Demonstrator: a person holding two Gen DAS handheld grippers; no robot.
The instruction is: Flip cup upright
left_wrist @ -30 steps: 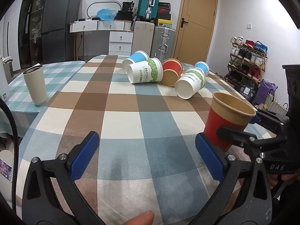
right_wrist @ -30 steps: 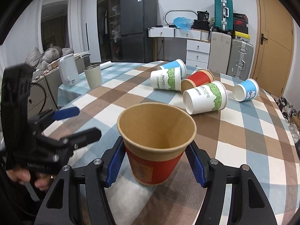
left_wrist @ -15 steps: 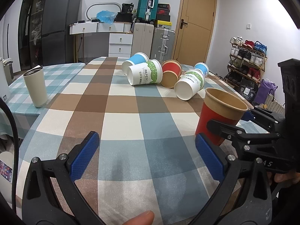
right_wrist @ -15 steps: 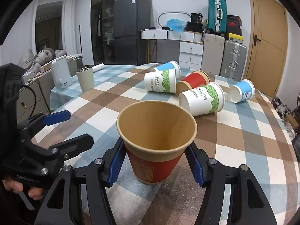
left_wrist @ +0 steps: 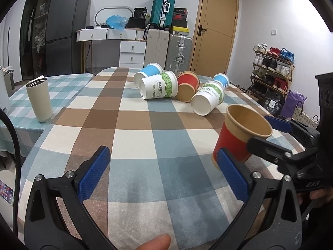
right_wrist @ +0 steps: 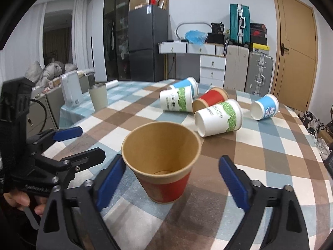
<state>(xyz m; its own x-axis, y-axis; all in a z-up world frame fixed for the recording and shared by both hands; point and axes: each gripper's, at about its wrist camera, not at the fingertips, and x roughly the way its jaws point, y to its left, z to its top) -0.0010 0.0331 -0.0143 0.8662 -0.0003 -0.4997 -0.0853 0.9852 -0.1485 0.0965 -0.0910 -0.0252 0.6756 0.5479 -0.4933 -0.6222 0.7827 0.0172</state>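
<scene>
A red paper cup [right_wrist: 164, 162] with a brown inside stands upright on the checked tablecloth [right_wrist: 260, 156], between the open fingers of my right gripper [right_wrist: 172, 179], which do not touch it. It also shows in the left wrist view [left_wrist: 239, 137], at the right. My left gripper [left_wrist: 164, 170] is open and empty over the cloth. Several cups lie on their sides further back: a white and green cup [left_wrist: 159, 88], a red cup [left_wrist: 187, 86], another white and green cup [left_wrist: 208, 101] and two blue cups [left_wrist: 148, 73] [left_wrist: 221, 80].
A beige tumbler [left_wrist: 39, 100] stands upright at the left on a lower table with a blue checked cloth. The table's right edge [left_wrist: 260, 104] is close behind the upright cup. Drawers, suitcases and a shoe rack stand beyond.
My right gripper has opened and let go of the red cup, which now stands on the cloth. The left gripper has hardly moved.
</scene>
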